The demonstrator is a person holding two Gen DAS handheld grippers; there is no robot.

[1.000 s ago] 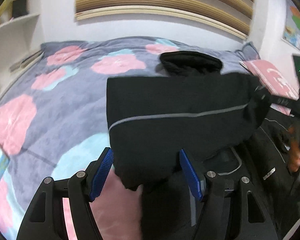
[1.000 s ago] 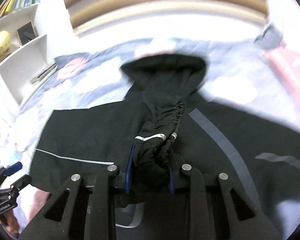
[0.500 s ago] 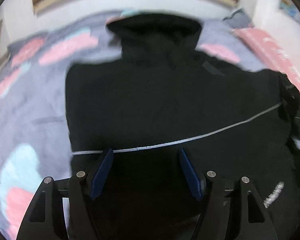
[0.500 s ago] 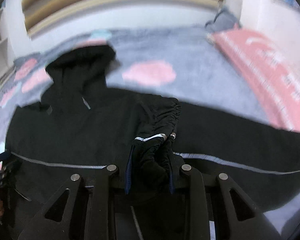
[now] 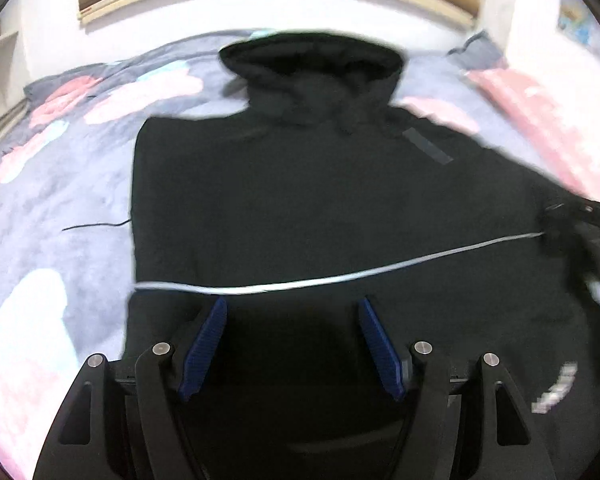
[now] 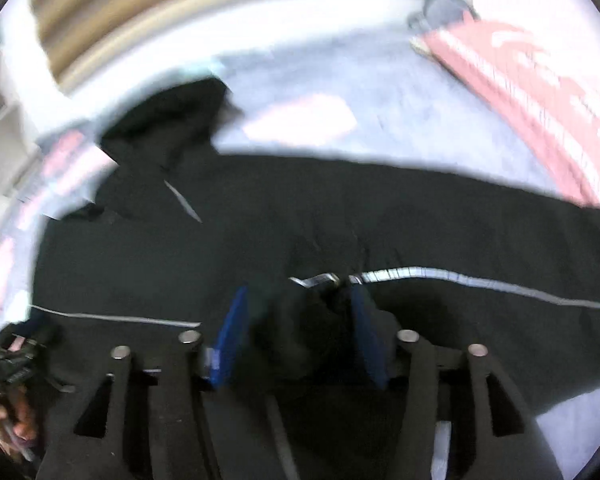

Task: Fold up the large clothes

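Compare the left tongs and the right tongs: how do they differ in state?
The left tongs stand wide open and hold nothing; the right tongs have the bunched cuff of the black hoodie between their pads. The left tongs hang over flat cloth; the right tongs are at a gathered sleeve end. Both have blue pads.

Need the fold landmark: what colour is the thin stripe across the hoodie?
Light grey or silver stripe on the black hoodie; clearest in the left wrist view.

Both fisheye views are bright but soft from motion blur, strongest in the right one, with the far wall (image 5: 300,12) overexposed and edges curved.
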